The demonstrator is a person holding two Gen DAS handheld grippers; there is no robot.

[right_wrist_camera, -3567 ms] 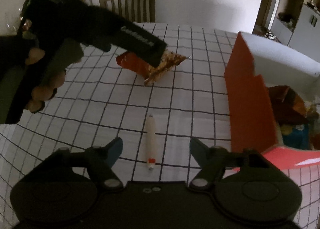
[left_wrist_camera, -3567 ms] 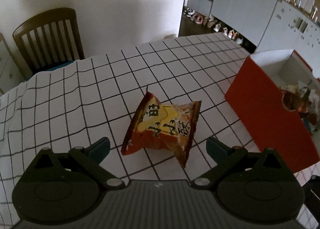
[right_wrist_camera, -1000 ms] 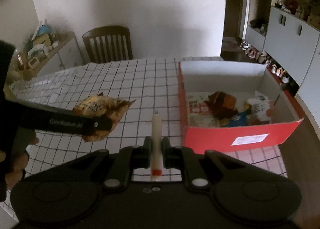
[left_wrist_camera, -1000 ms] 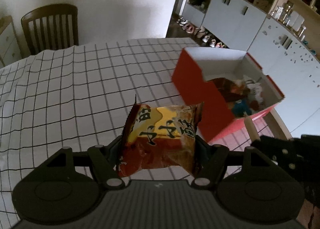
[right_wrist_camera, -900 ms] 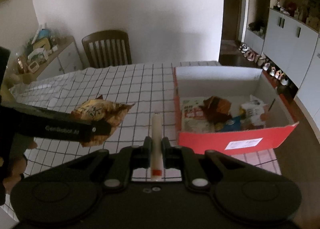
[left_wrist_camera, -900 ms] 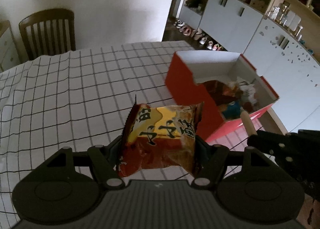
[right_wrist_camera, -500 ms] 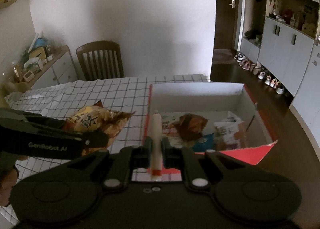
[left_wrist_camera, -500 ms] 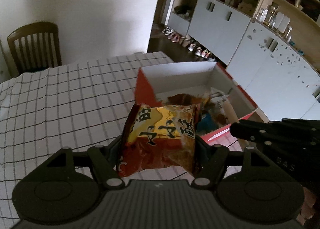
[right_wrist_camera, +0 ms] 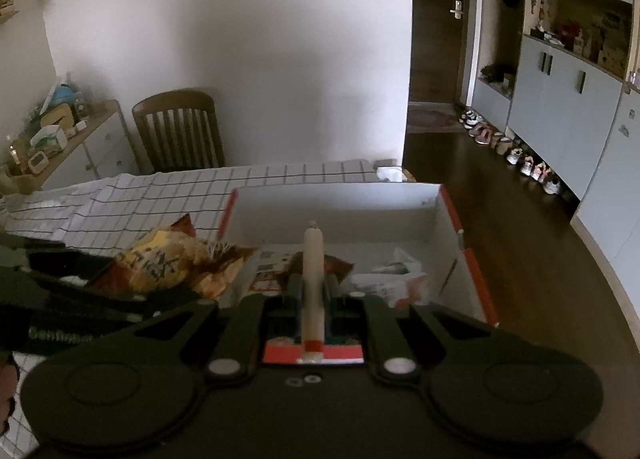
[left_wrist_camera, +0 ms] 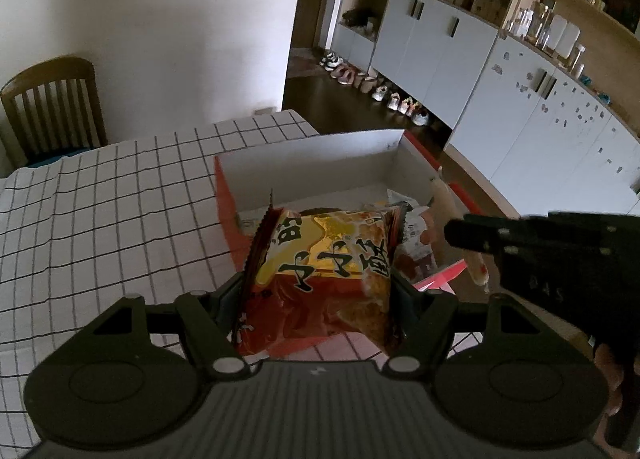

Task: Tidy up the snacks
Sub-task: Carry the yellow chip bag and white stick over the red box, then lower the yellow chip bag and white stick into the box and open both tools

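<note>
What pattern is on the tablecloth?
White with a thin black grid; the tablecloth shows best in the left wrist view.

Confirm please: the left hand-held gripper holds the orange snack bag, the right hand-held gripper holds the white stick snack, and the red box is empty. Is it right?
Not quite: the red box is not empty; the right wrist view shows several packets inside. The left hand-held gripper does hold the orange snack bag, and the right hand-held gripper the white stick snack.

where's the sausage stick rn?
The sausage stick is clamped upright in the right gripper, held above the near edge of the red box; in the left wrist view it sits right of the snack bag.
</note>
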